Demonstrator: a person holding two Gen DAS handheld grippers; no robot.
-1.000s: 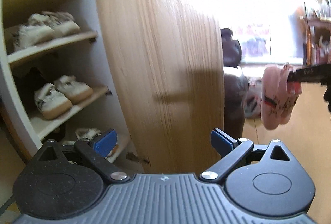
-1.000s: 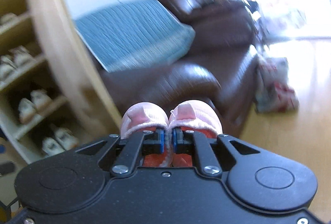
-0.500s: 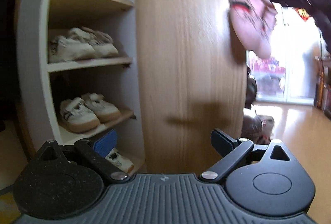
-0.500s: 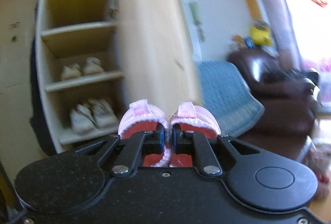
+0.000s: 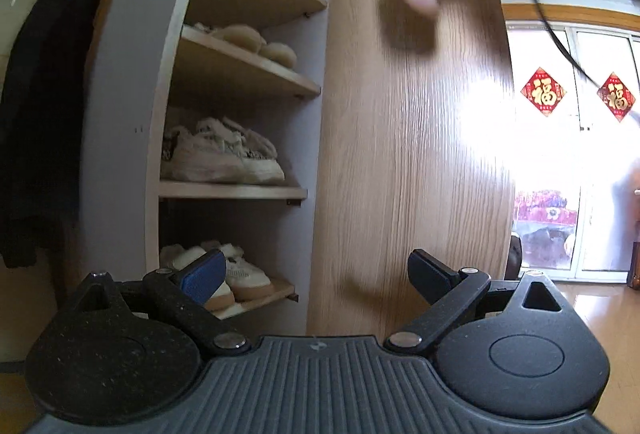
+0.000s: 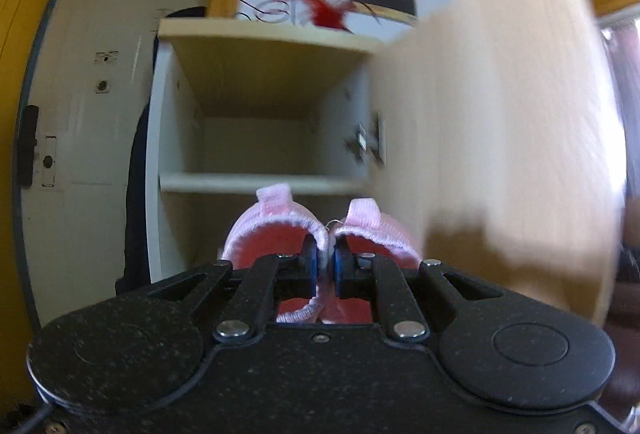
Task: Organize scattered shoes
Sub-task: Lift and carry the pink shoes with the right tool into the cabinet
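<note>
The right tongs were clamped on the touching inner collars of a pair of pink shoes, both held in one pinch and raised in front of the cabinet, level with its bare top shelf. The grip took only thin cloth edges (the soles hung free), so a jolt could plausibly let one shoe slip out and drop to the floor.

The left tongs stood wide apart with nothing between them, facing the open door from lower down.

The door stood just to the right of the pair. A drift that way would likely knock the toes against it.

The shelves below already carried beige slippers and light sneakers. If the pair went in too low, the shelf edge could catch it.
</note>
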